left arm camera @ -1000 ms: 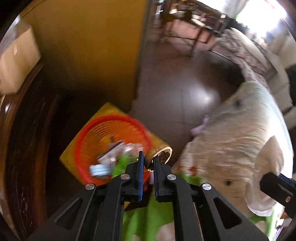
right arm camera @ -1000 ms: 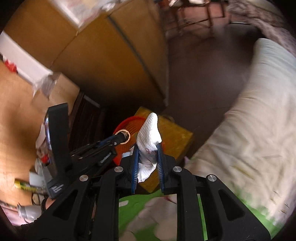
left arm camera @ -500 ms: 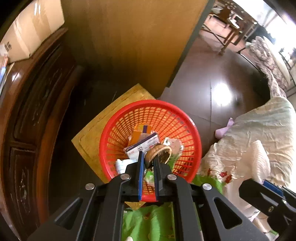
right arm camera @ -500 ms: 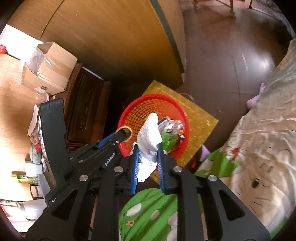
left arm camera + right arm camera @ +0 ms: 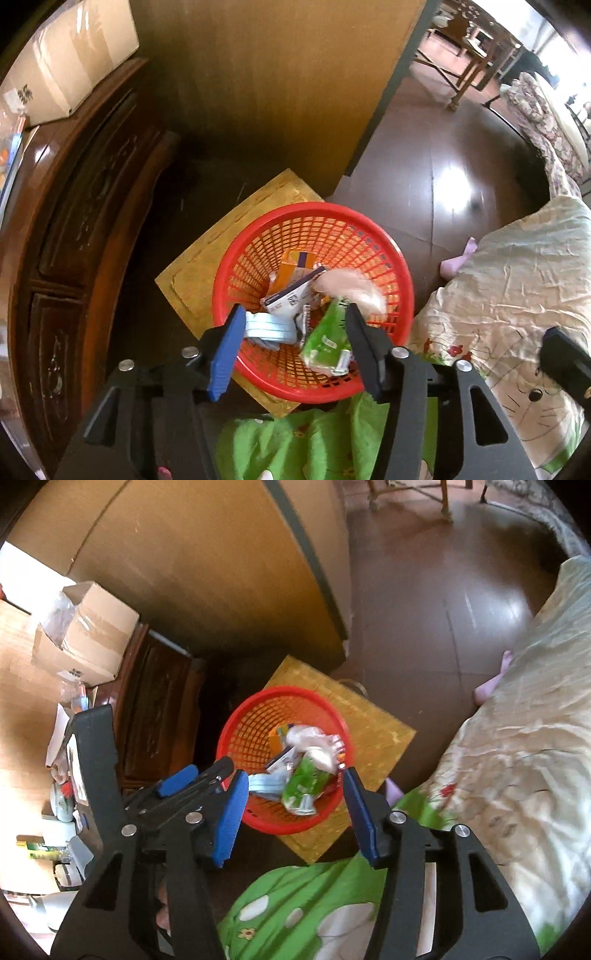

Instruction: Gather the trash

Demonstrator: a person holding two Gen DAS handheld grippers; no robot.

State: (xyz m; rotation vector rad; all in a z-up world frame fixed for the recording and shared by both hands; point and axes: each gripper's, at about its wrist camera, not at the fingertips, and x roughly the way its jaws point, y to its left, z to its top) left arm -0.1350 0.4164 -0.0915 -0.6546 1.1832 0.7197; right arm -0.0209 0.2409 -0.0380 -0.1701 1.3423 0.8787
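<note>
While my left gripper [image 5: 295, 325] hangs above the red basket [image 5: 400, 273], its jaws have just opened, nothing between them. My right gripper [image 5: 293, 786] has likewise just opened empty; the trash [image 5: 303, 782] lies in the basket.

Your trash is in the red basket, straight below both grippers.

The round red mesh basket [image 5: 314, 236] sits upright on a yellow mat, just ahead of and under your left gripper [image 5: 295, 314] and right gripper [image 5: 293, 779]. Inside lie a green wrapper [image 5: 327, 341] nearest your fingers, a pale blue folded piece [image 5: 267, 330], an orange box [image 5: 295, 264], a printed carton [image 5: 291, 295], and a blurred white wad [image 5: 351, 286] at the far right.
</note>
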